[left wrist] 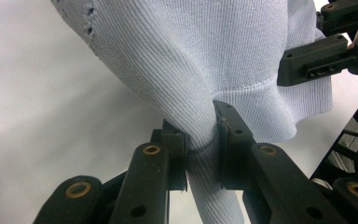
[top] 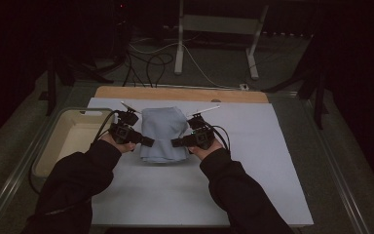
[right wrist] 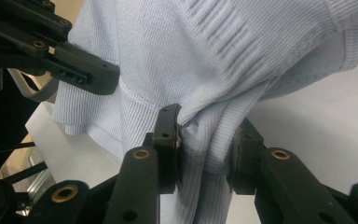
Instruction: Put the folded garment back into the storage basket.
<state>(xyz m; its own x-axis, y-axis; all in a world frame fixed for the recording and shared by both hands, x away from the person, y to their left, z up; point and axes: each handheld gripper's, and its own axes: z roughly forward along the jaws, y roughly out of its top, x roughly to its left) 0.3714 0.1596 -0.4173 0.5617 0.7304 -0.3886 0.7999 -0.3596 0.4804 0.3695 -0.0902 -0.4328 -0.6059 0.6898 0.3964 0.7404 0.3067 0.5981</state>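
White table (top: 253,161), both grippers pinching sweater (top: 162,127) edges

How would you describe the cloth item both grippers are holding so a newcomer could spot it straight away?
Start at the white sheet covering the table, with a beige tub at its left edge. Mid-sheet lies a folded pale blue ribbed knit garment, pinched by the left gripper and right gripper. It is the sheet's one soft, blue thing.

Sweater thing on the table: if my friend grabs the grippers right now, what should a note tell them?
Left gripper: shut on the sweater, near its left edge.
Right gripper: shut on the sweater, near its right edge.
Sweater: light blue, bunched on the white table cover; a tub stands to its left.
Done: both sides gripped.
Left: probably folding or moving it; hold both grips.
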